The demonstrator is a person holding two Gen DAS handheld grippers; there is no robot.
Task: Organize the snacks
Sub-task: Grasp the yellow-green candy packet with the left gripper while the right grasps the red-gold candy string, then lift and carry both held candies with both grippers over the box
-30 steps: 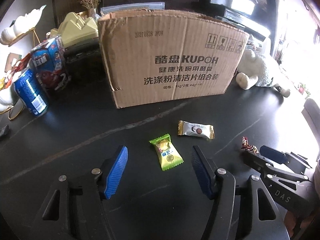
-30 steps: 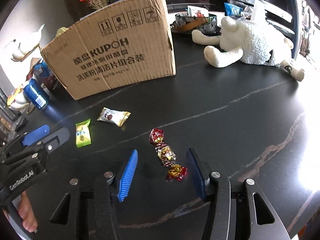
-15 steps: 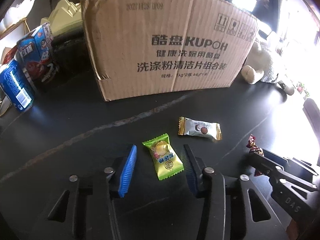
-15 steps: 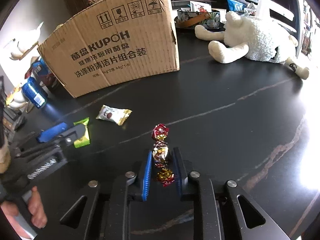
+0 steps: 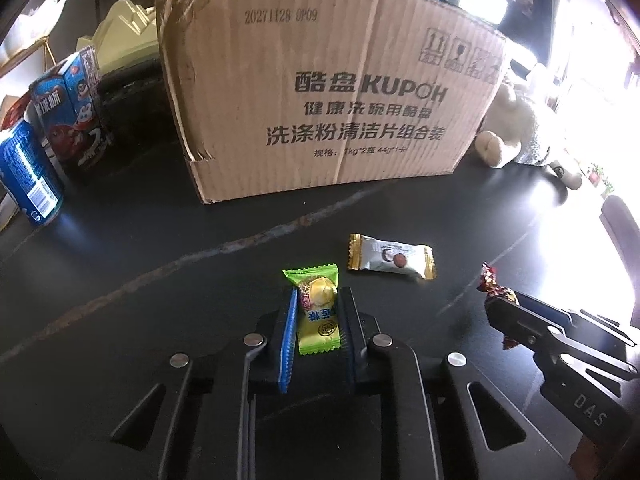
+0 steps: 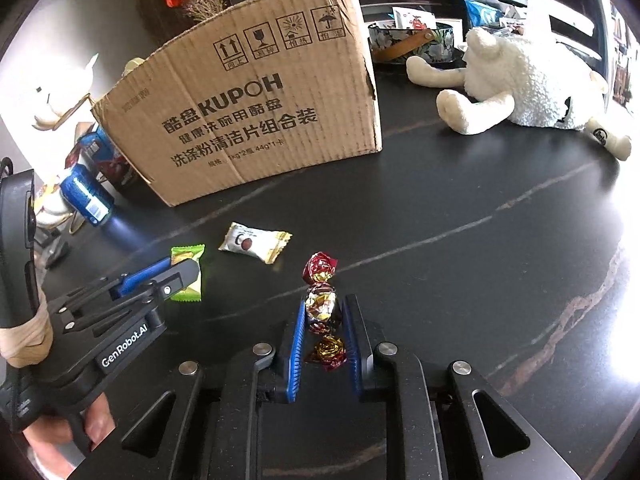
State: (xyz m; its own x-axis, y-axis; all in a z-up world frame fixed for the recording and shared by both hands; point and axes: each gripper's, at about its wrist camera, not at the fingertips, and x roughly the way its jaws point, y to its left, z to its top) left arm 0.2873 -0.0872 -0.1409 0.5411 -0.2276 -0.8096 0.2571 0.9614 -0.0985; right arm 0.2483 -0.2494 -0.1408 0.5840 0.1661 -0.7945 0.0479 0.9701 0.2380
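My left gripper [image 5: 319, 300] is shut on a green and yellow wrapped candy [image 5: 318, 308] on the black table; it also shows in the right wrist view [image 6: 186, 276]. My right gripper [image 6: 323, 308] is shut on a red and gold foil candy [image 6: 322, 304], whose twisted end [image 5: 490, 282] shows at the right of the left wrist view. A white and gold wrapped candy [image 5: 390, 258] lies loose on the table between and beyond the two grippers, also seen in the right wrist view [image 6: 254, 240]. A tall cardboard box [image 5: 328, 92] stands behind the candies.
A blue drink can [image 5: 28, 176] and a blue snack carton [image 5: 70, 108] stand left of the box. A white plush toy [image 6: 528, 84] lies at the back right. A patterned basket [image 6: 412, 42] with snack packets sits behind the box.
Both grippers moved forward and closed: the left one onto the green candy, the right one tighter onto the red foil candy. The white candy has not moved.
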